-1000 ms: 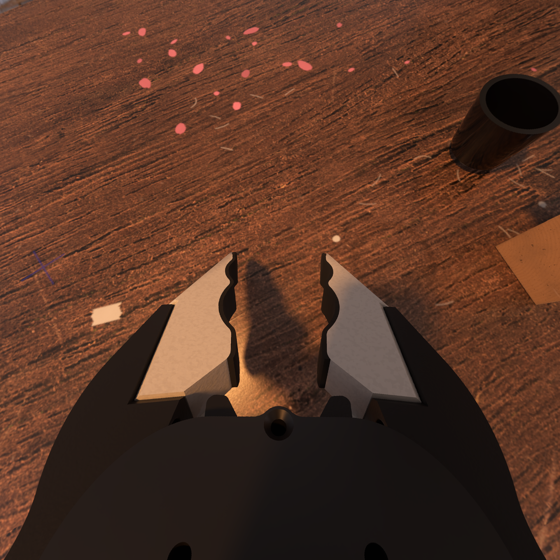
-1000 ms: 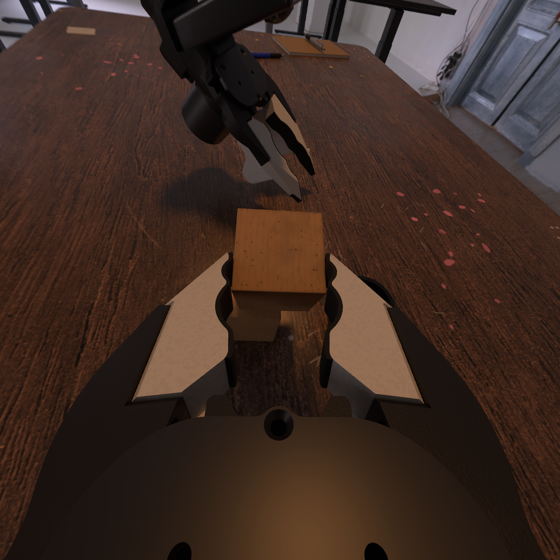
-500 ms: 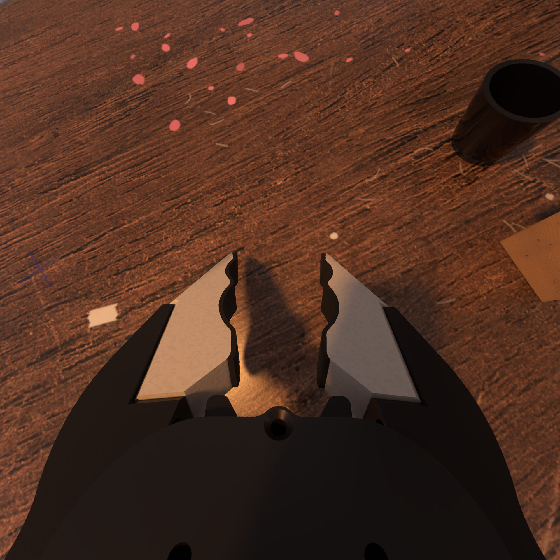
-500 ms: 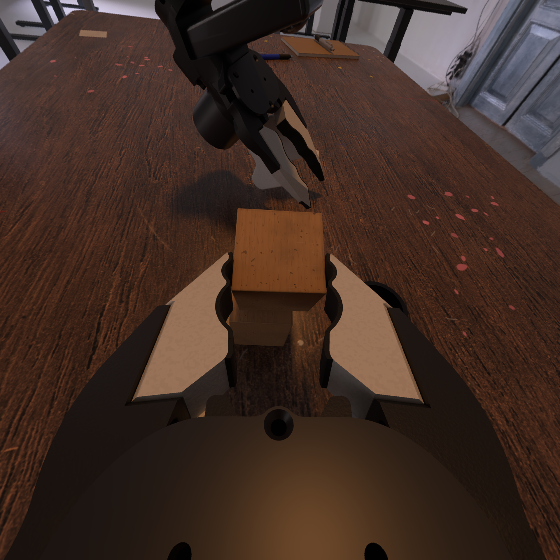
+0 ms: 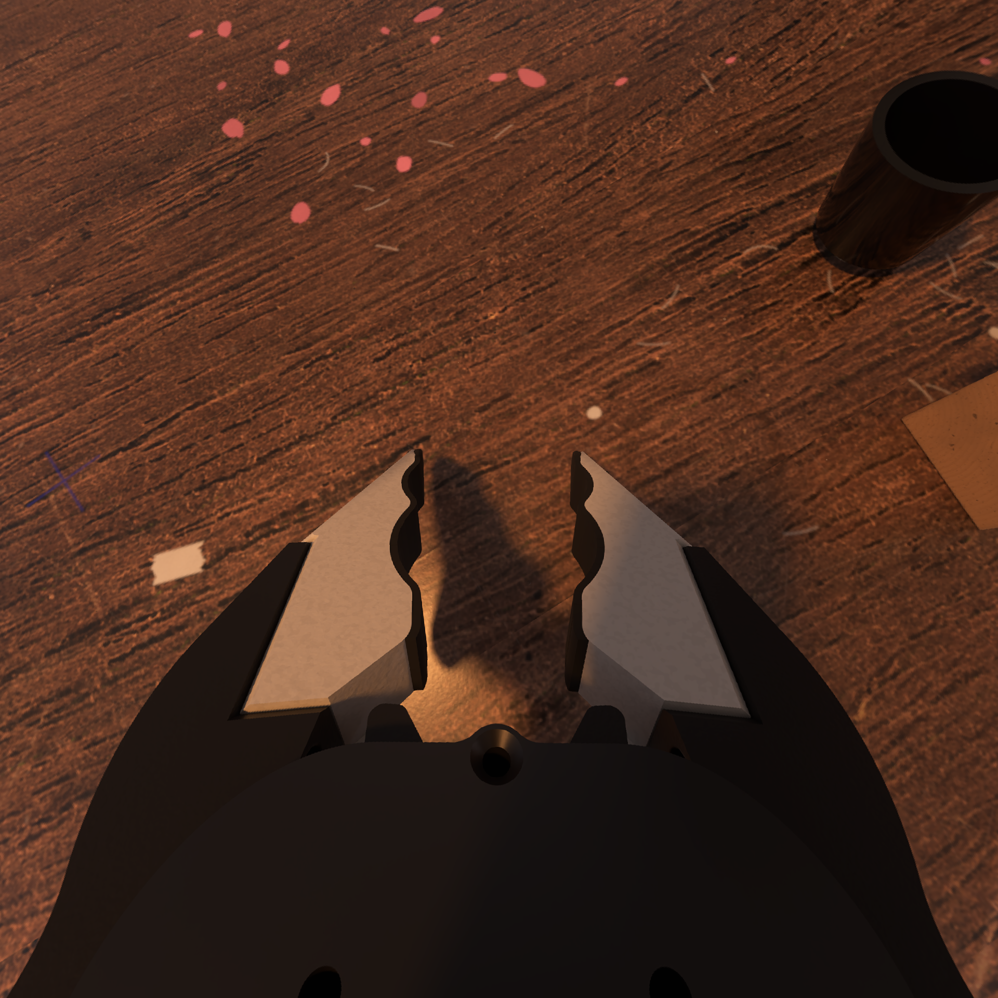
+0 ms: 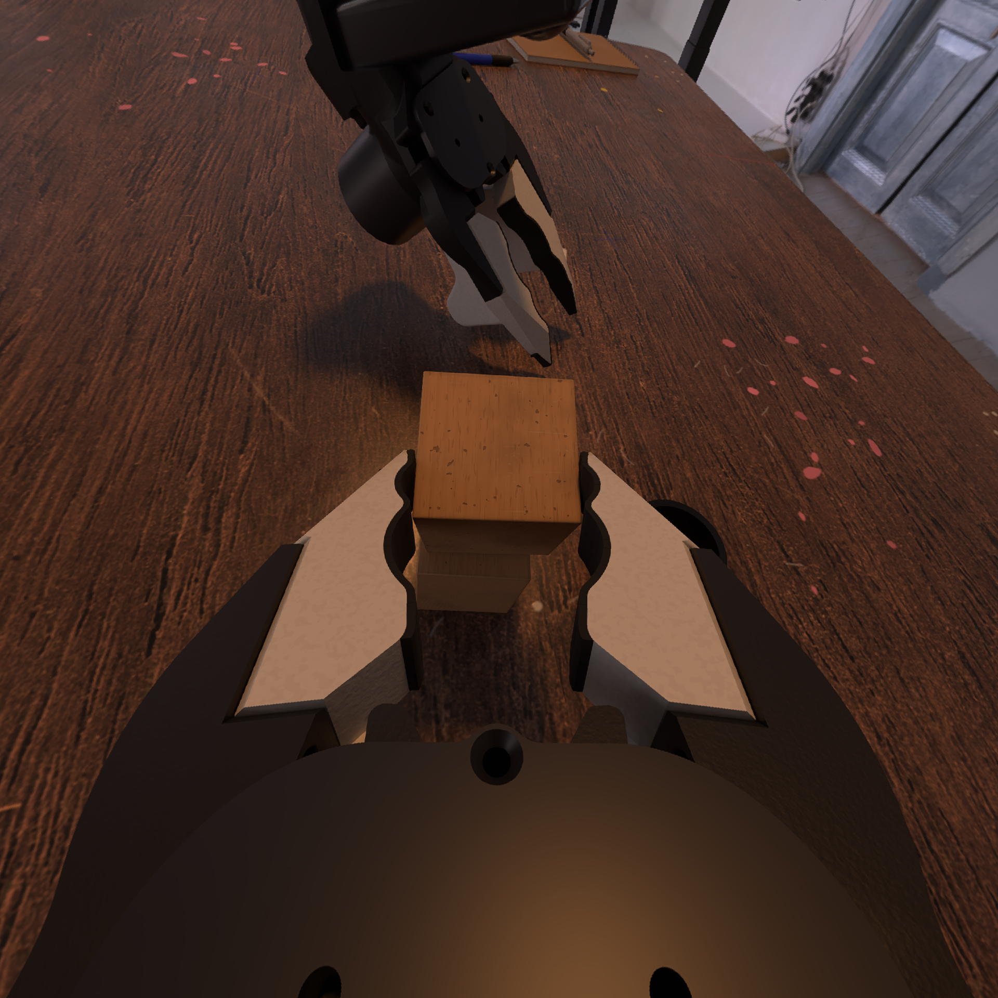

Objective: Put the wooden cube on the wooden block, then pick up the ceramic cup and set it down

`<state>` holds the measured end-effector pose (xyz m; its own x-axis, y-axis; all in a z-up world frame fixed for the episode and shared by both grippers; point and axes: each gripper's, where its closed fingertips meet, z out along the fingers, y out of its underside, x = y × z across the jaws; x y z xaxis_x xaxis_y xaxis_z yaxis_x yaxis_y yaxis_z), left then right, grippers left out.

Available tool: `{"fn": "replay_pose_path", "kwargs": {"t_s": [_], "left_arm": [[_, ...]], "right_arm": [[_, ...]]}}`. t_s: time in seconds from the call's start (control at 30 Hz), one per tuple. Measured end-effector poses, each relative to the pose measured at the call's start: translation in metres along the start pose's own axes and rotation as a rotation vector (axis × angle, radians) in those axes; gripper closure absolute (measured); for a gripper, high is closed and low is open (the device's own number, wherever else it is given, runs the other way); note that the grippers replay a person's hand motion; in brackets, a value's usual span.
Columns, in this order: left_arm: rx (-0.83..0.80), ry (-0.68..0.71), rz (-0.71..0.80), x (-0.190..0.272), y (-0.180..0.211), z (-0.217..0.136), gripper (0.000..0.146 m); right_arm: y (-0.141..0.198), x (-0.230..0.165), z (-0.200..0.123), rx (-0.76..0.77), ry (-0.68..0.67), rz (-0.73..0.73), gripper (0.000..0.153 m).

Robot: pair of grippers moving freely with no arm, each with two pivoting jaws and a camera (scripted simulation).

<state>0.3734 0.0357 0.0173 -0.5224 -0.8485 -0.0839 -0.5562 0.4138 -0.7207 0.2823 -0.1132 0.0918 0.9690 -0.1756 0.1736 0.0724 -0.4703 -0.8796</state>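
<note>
My right gripper [image 6: 494, 459] is shut on the wooden cube [image 6: 494, 448], gripping its two sides at the fingertips and holding it above the table. The paler wooden block [image 6: 470, 586] stands right below the cube, partly hidden by it. The dark ceramic cup [image 6: 683, 521] peeks out behind my right finger. My left gripper [image 5: 497, 459] is open and empty over bare table. In its view the cup [image 5: 918, 178] stands upright at the upper right and the cube's top [image 5: 966, 459] shows at the right edge. The left gripper [image 6: 556, 332] hovers just beyond the cube.
The dark wooden table [image 6: 162, 378] has red paint spots [image 5: 324, 97] on it. A scrap of tape [image 5: 178, 561] lies left of the left gripper. A notebook [image 6: 578, 54] and a pen [image 6: 486, 58] lie at the far end. The table's edge runs along the right.
My right gripper has moved forward with the cube, so the block now sits more squarely beneath it and the left gripper looks nearer. The left gripper has shifted slightly and stayed open.
</note>
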Motion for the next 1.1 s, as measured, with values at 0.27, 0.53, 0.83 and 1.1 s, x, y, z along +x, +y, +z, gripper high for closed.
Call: {"fn": "replay_pose_path", "kwargs": {"t_s": [0.27,0.53,0.83,1.1], "left_arm": [[-0.008,-0.002,0.007,0.0006,0.0010,0.0008,0.091],[-0.016,-0.004,0.013,0.0009,0.0022,0.0016,0.091],[-0.018,-0.005,0.013,0.0008,0.0025,0.0016,0.091],[-0.022,-0.004,0.013,0.0010,0.0032,0.0021,0.091]], "right_arm": [[0.0001,-0.0004,0.0003,-0.006,-0.005,0.002,0.093],[0.0011,-0.0002,0.0013,-0.015,0.000,-0.004,0.092],[0.0020,-0.0002,0.0015,-0.020,0.000,-0.004,0.092],[0.0032,0.0001,0.0038,-0.026,-0.003,0.000,0.091]]}}
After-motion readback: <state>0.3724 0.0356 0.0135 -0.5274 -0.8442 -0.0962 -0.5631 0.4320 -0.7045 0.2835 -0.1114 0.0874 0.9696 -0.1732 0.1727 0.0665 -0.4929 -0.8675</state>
